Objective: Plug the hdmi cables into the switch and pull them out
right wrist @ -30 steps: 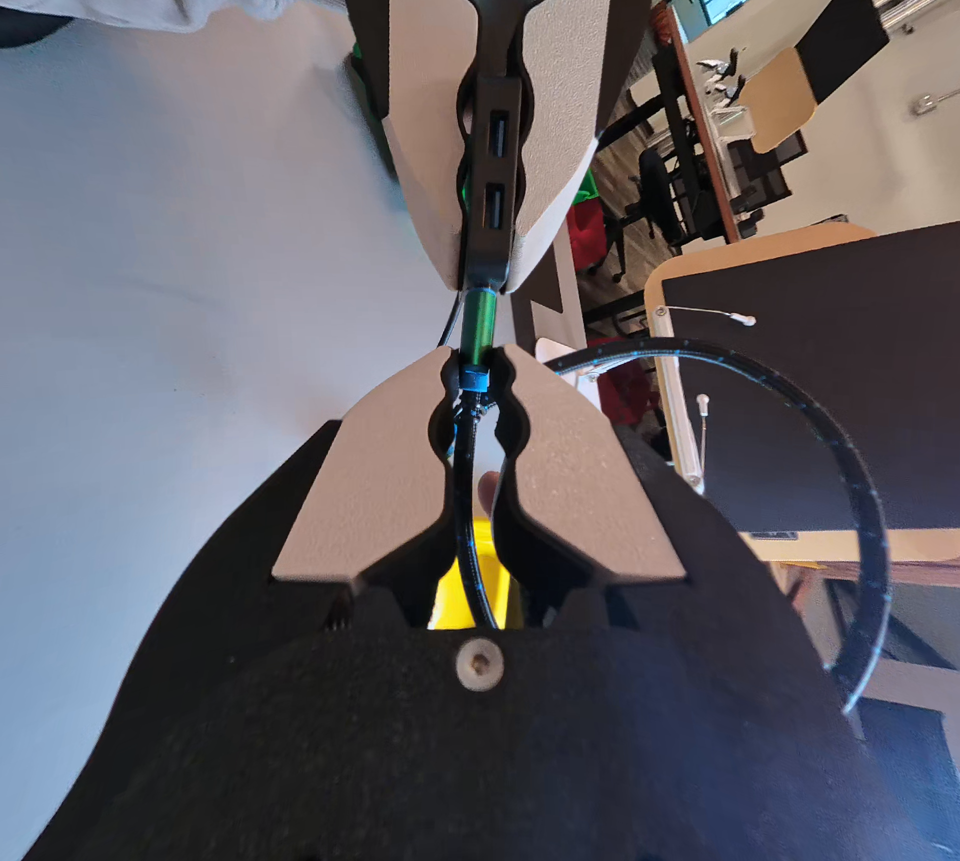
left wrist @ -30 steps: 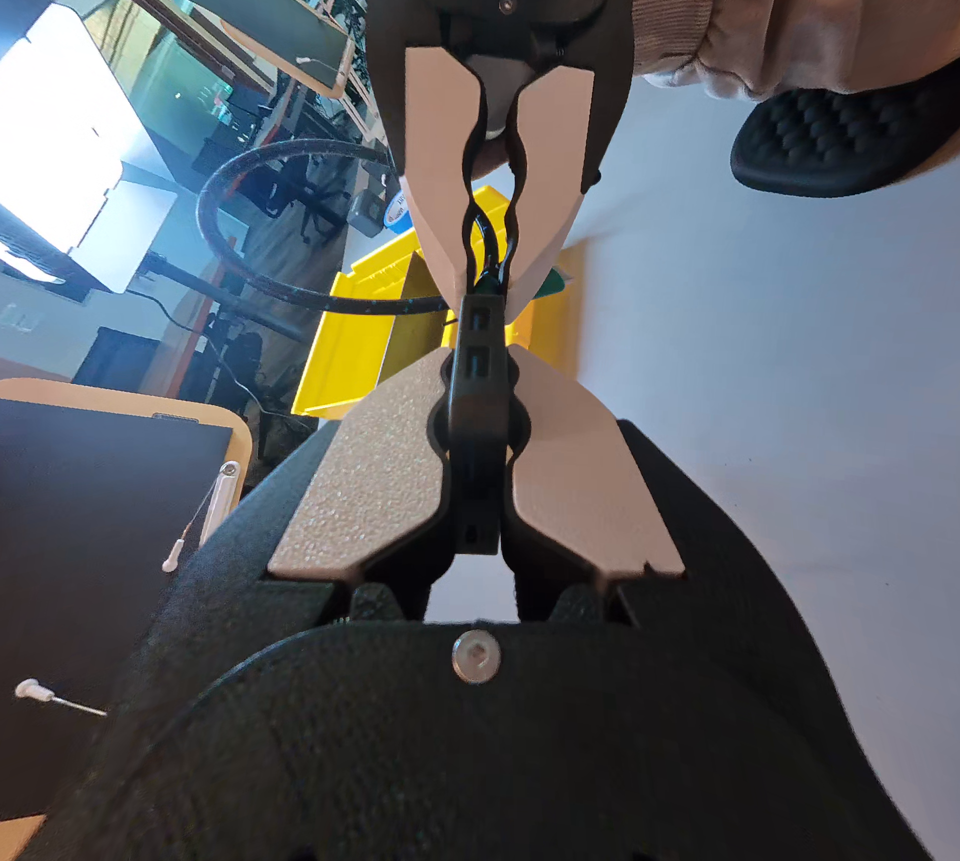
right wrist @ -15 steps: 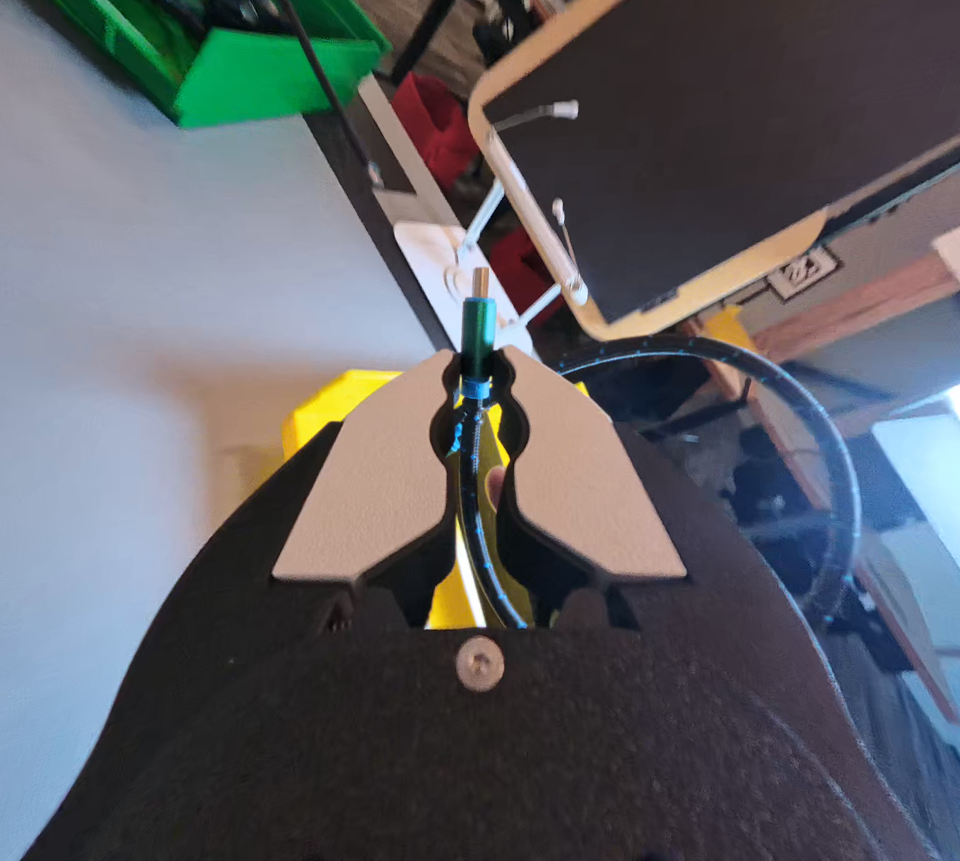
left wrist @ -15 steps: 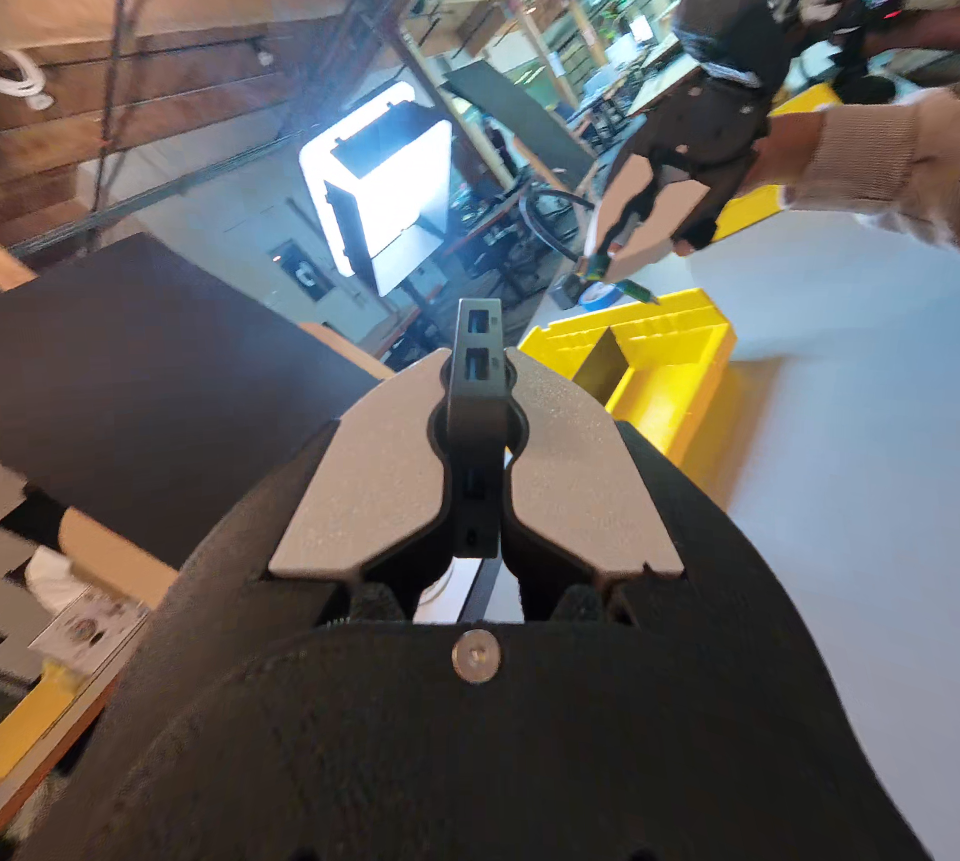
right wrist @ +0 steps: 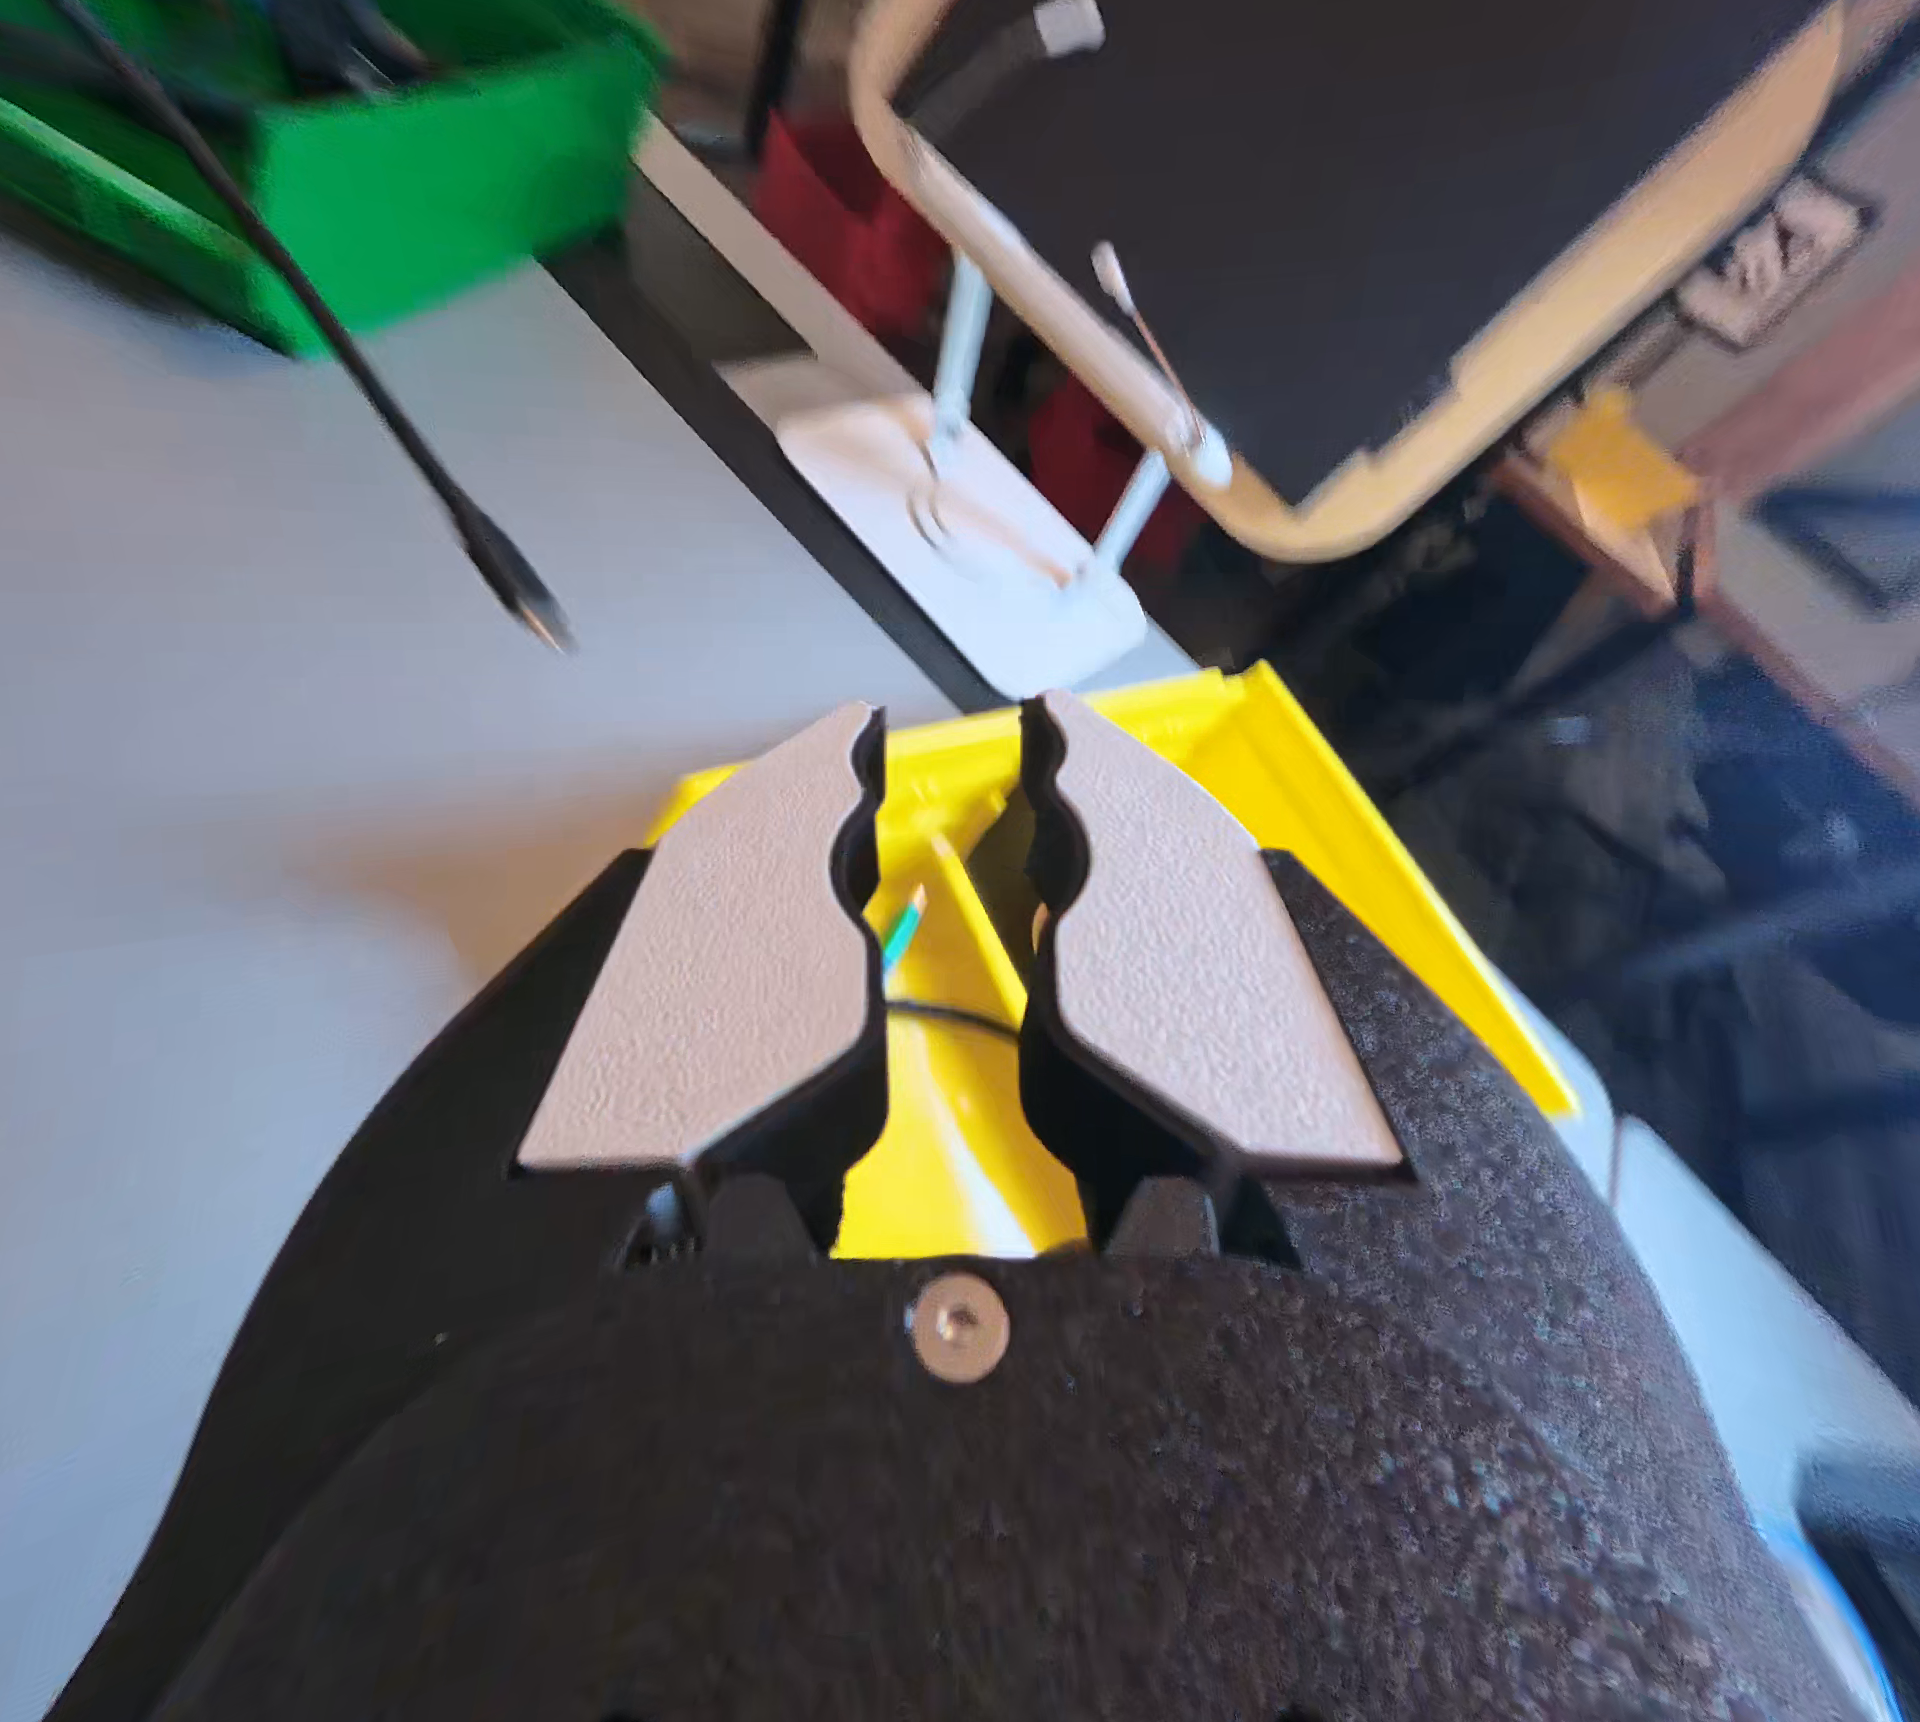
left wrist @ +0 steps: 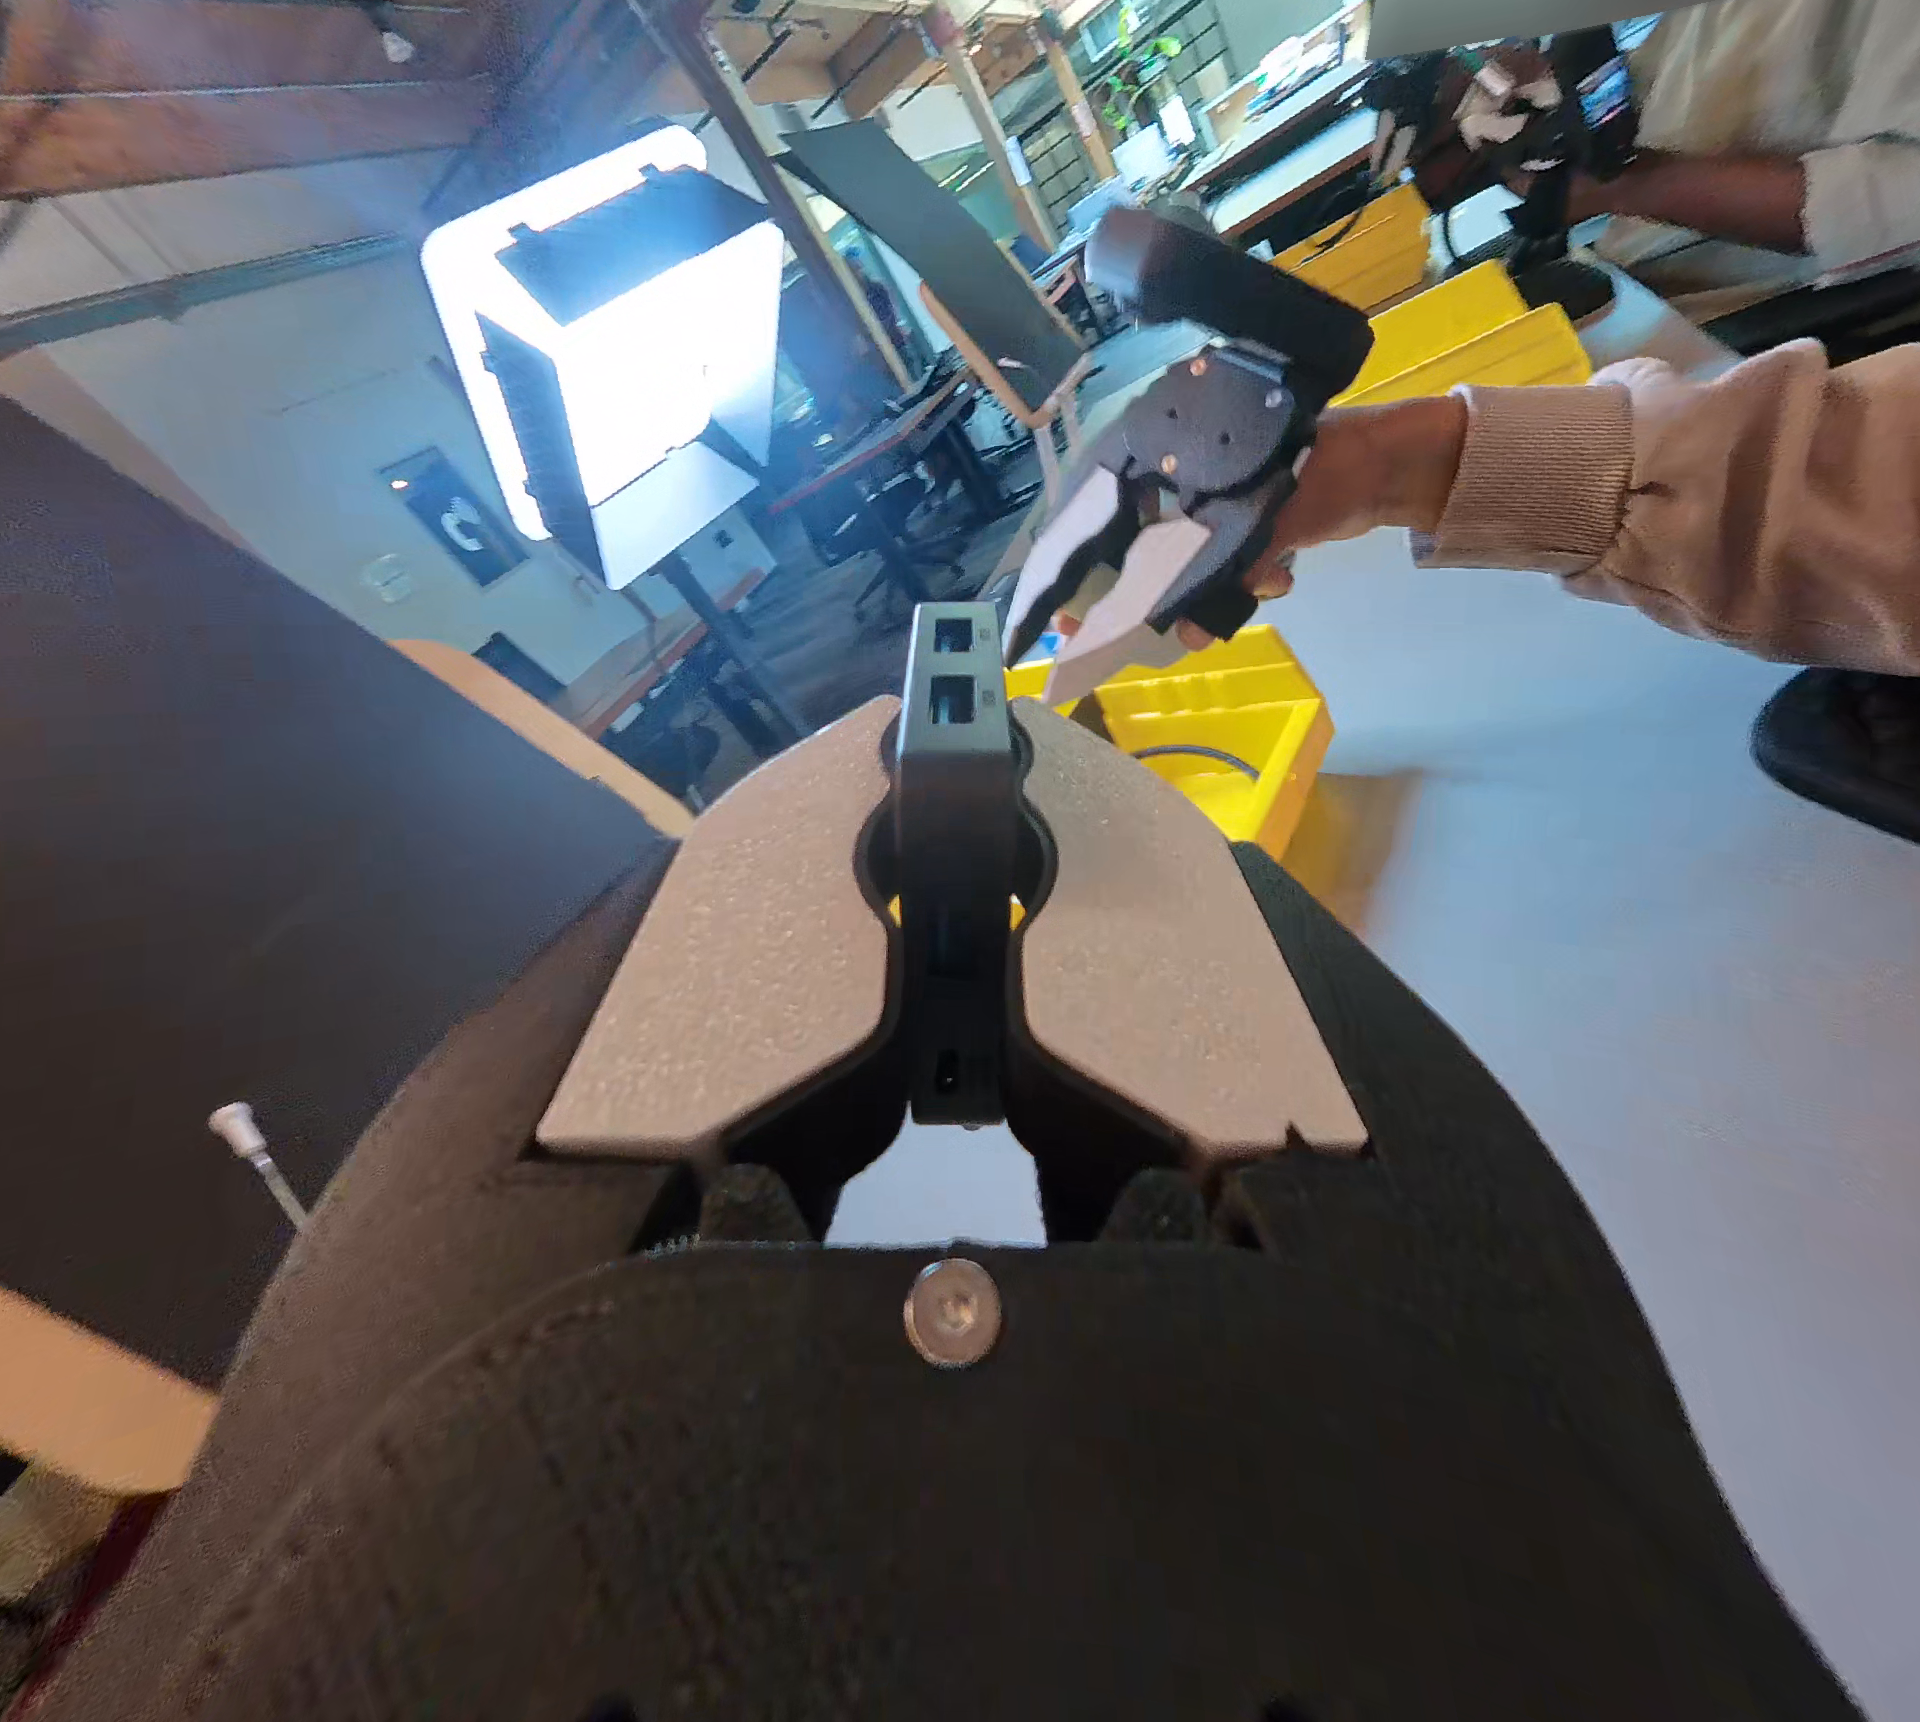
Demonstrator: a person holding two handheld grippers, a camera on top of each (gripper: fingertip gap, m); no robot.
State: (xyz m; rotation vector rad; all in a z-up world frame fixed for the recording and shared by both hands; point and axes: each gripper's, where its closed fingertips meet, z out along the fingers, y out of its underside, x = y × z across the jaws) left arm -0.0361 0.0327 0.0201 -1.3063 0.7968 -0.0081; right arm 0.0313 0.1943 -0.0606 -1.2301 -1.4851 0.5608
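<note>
My left gripper [left wrist: 956, 722] is shut on the black switch [left wrist: 954, 799], held upright above the white table [left wrist: 1558, 997] with its two empty ports facing me. My right gripper [right wrist: 953, 716] is open and empty, hovering over a yellow bin [right wrist: 1309, 799]. The cable with the green plug [right wrist: 900, 934] lies loose inside that bin, below the fingers. The right gripper also shows in the left wrist view [left wrist: 1039, 673], held by a hand just beyond the switch and above the yellow bin [left wrist: 1247, 737]. A second black cable's plug [right wrist: 514, 586] hangs in the air at the left.
A green bin [right wrist: 436, 155] with cables and dark parts sits at the table's far left. A black panel with a tan edge [right wrist: 1455, 114] stands past the table edge. A bright studio light [left wrist: 623, 342] and more yellow bins [left wrist: 1455, 342] stand behind. A black mat [left wrist: 1849, 758] lies at the right. The left gripper's tips are roughly 20 cm from the right gripper's.
The right gripper pulled the green plug out of the switch, moved over the yellow bin and opened; the cable dropped into the bin. The left gripper swung away, still holding the switch.
</note>
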